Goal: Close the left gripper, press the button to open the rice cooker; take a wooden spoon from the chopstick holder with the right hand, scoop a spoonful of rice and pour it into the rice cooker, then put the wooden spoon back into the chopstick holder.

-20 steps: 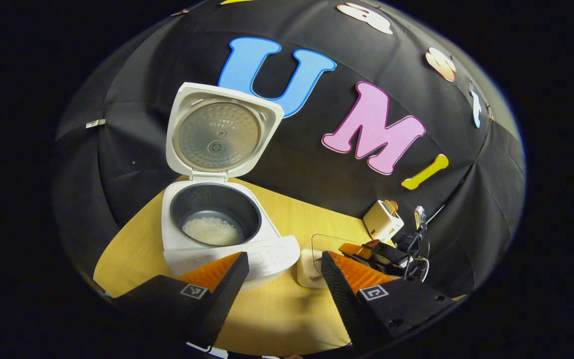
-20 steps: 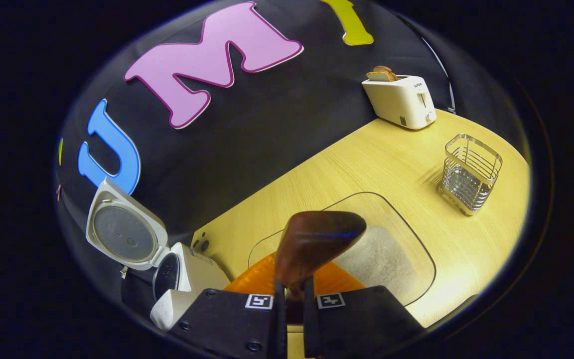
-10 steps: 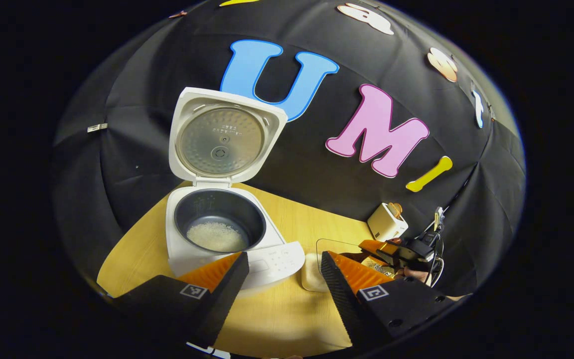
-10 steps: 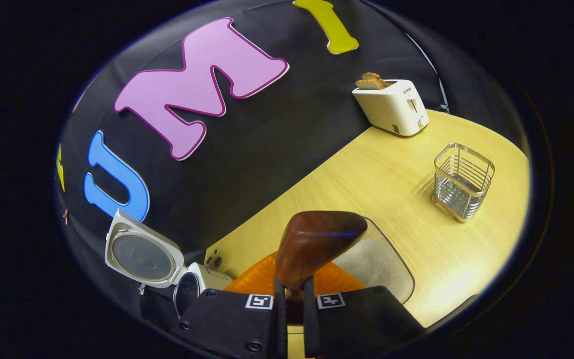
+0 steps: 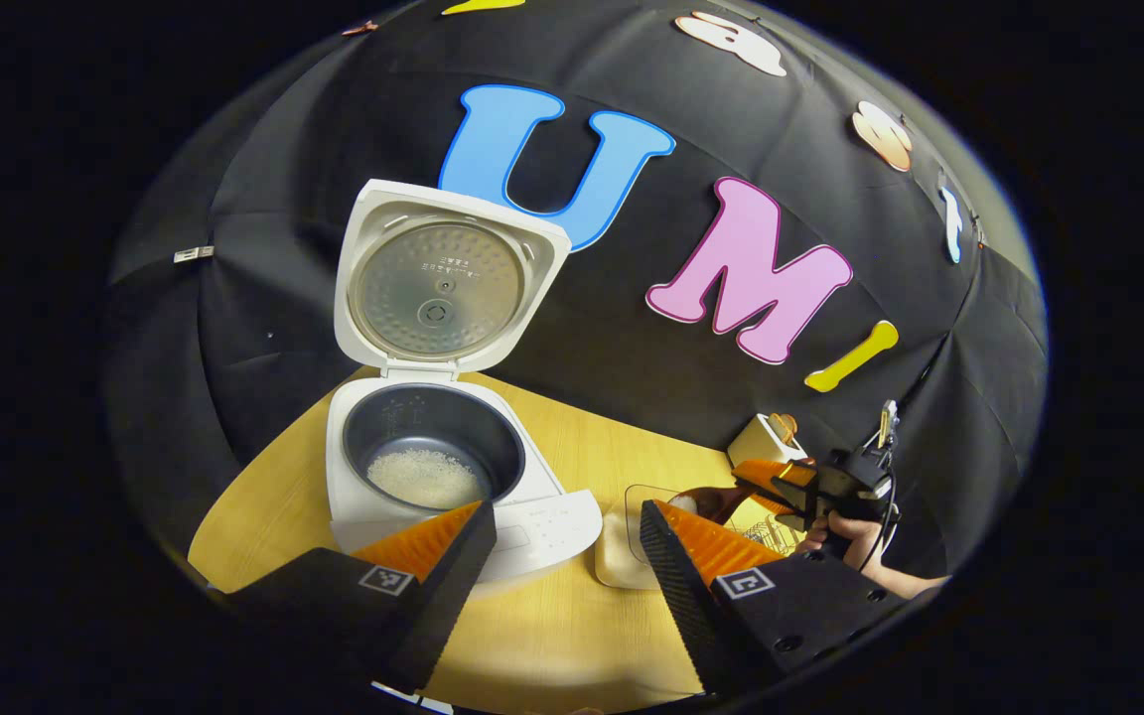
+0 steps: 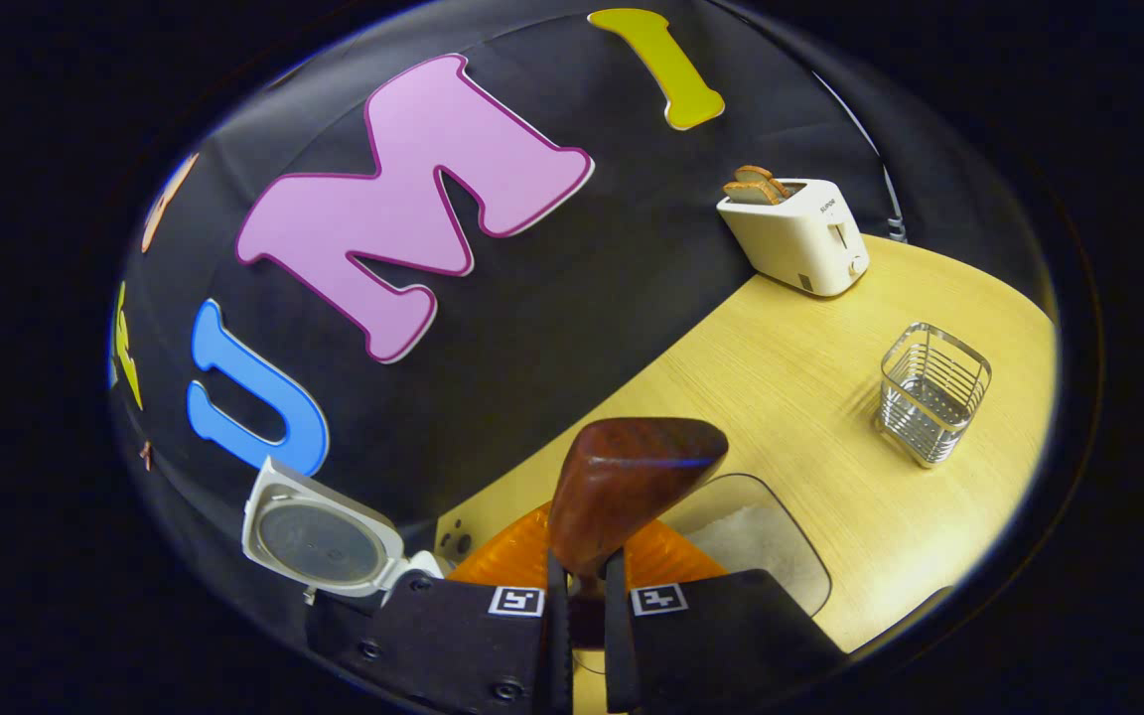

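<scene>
Two grippers are in play around the rice cooker (image 5: 433, 467), which stands on the wooden worktop (image 5: 572, 626) with its lid (image 5: 443, 283) swung up against the black wall; a thin layer of rice (image 5: 423, 477) lies at the bottom of its dark inner pot. The left gripper (image 5: 562, 556) hovers just in front of the rice cooker's control panel, its jaws spread apart and holding nothing.

To the right of the rice cooker, in the left gripper view, a clear tray (image 5: 622, 551) rests on the worktop, and beyond it a hand (image 5: 845, 536) holds the right gripper (image 5: 766, 482) above the tray's far end.

In the right gripper view, the right gripper (image 6: 587, 606) is clenched on the handle of the wooden spoon (image 6: 632, 477), both fingers pressing against it; the spoon's brown bowl rises straight ahead of the camera. Below the spoon lies the clear tray (image 6: 800, 566) with white rice (image 6: 746, 531) spread inside it. The rice cooker's raised lid (image 6: 319, 541) shows at the lower left of this view.

Well to the right of the rice cooker, past the tray, the wire chopstick holder (image 6: 932, 392) stands upright on the worktop (image 6: 781, 397). Farther back, at the worktop's edge by the wall, a white toaster (image 6: 800, 233) carries two slices of bread (image 6: 756, 186) in its slots.
</scene>
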{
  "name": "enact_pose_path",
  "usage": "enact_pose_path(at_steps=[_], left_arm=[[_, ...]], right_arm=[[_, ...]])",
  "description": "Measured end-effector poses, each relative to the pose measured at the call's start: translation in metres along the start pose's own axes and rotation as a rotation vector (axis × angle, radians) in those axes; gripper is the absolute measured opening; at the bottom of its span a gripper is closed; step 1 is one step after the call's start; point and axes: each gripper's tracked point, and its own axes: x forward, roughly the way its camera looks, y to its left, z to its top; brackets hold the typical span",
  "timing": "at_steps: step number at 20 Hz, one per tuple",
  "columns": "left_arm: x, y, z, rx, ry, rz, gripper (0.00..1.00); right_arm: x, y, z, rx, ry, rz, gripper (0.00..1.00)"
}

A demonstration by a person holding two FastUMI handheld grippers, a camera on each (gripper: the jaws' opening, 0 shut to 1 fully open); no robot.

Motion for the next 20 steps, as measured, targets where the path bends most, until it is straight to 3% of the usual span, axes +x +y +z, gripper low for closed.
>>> enact_pose_path(at_steps=[6,7,8,9,10,12,13,14,20], left_arm=[[-0.007,0.024,-0.001,-0.019,-0.008,0.032,0.95],[-0.008,0.029,0.001,-0.024,-0.012,0.035,0.89],[-0.011,0.033,0.001,-0.029,-0.015,0.037,0.95],[-0.013,0.038,0.003,-0.034,-0.018,0.040,0.90],[-0.014,0.043,0.004,-0.039,-0.023,0.042,0.95],[-0.018,0.053,0.005,-0.044,-0.028,0.051,0.95],[-0.020,0.058,0.006,-0.045,-0.030,0.058,0.95],[-0.022,0.063,0.006,-0.047,-0.032,0.063,0.95],[-0.026,0.091,0.008,-0.082,-0.030,0.099,0.95]], right_arm=[[0.002,0.051,0.017,0.025,-0.024,0.078,0.17],[0.003,0.060,0.017,0.021,-0.023,0.088,0.17],[0.005,0.069,0.016,0.009,-0.022,0.096,0.17],[0.006,0.076,0.015,-0.002,-0.020,0.108,0.17],[0.007,0.085,0.011,-0.007,-0.014,0.121,0.17],[0.010,0.104,0.002,-0.005,0.001,0.149,0.17],[0.011,0.114,-0.002,-0.007,0.009,0.160,0.05],[0.013,0.124,-0.008,-0.010,0.017,0.173,0.17],[0.028,0.197,-0.046,-0.057,0.073,0.271,0.17]])
